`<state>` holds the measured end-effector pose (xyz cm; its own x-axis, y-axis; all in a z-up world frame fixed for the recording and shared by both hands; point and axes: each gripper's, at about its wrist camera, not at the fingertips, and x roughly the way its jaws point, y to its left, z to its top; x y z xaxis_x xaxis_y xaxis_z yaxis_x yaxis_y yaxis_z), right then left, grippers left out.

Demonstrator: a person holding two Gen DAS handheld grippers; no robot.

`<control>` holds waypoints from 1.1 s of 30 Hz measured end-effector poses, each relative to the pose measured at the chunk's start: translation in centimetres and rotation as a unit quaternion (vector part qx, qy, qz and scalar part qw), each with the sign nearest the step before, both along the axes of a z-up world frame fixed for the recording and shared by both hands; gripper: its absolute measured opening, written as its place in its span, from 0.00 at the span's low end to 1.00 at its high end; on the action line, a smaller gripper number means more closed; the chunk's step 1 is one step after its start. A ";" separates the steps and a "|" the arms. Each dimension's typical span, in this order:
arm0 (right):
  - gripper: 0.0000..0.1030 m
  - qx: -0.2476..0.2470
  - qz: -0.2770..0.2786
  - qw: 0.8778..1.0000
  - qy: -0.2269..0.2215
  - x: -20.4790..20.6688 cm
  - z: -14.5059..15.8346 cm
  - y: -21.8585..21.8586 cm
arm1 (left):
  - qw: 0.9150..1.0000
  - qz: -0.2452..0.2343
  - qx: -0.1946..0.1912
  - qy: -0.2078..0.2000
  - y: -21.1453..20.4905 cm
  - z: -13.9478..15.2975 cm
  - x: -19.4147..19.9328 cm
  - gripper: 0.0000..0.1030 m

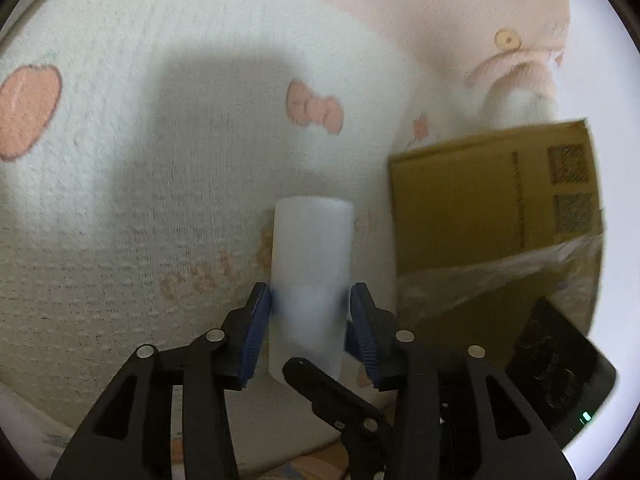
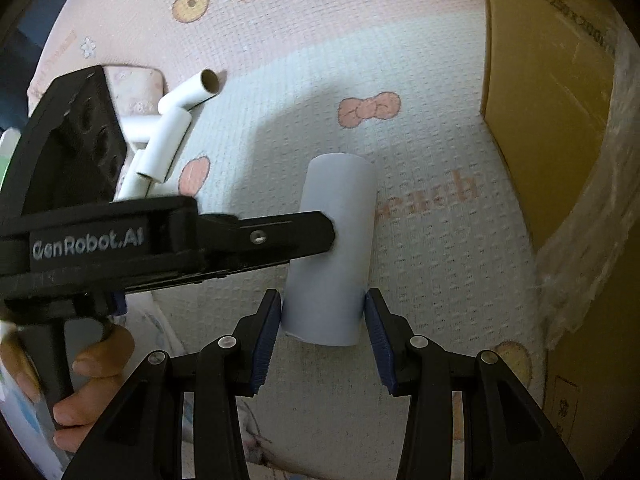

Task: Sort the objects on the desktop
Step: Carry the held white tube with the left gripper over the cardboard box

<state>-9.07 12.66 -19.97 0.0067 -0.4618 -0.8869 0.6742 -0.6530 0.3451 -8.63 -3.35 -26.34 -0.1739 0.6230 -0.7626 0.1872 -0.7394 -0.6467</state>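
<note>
The white paper tube (image 2: 334, 248), smooth and cylindrical, is the landmark: both tongs meet on it above the mat. At its near end the right gripper (image 2: 323, 312) has its ribbed blue pads (image 2: 267, 336) pressed to either side, jaws narrowed to the tube's width. The left gripper (image 1: 310, 312) clamps the same tube (image 1: 310, 276) just as closely in its own view; seen from the right wrist, its black body (image 2: 92, 240) reaches in from the tube's left, stamped "GenRobot.AI" in white, with a hand (image 2: 86, 392) on its grip. Under the tube lies a woven, pebbly mat (image 2: 432, 128), white and pink, printed with bows, peaches and the word "peach". Left of and beyond the tube sits a heap of thinner white tubes (image 2: 170, 136), open-ended. To the tube's right stands a brown cardboard box (image 2: 536, 120) lined with crinkled clear plastic, printed partly "300 x 250 x 200".
</note>
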 end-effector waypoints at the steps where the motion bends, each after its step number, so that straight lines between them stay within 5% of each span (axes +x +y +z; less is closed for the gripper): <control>1: 0.39 0.001 0.005 1.000 0.009 0.4 -0.1 -0.3 | 1.000 -0.001 -0.004 0.003 0.2 -0.1 0.0 0.45; 10: 0.39 -0.039 0.008 0.999 0.005 1.0 0.2 0.5 | 0.995 0.006 -0.075 0.058 1.4 2.5 2.3 0.45; 20: 0.39 -0.154 0.022 0.987 0.045 2.2 6.5 1.4 | 0.979 0.035 -0.124 0.161 0.9 11.7 4.5 0.45; 27: 0.39 -0.197 0.011 0.968 0.153 3.0 14.7 3.3 | 0.951 -0.006 -0.155 0.269 3.9 20.9 4.7 0.45; 33: 0.39 -0.215 -0.016 0.955 0.204 1.1 19.9 6.2 | 0.912 -0.067 -0.186 0.359 9.7 26.3 3.6 0.45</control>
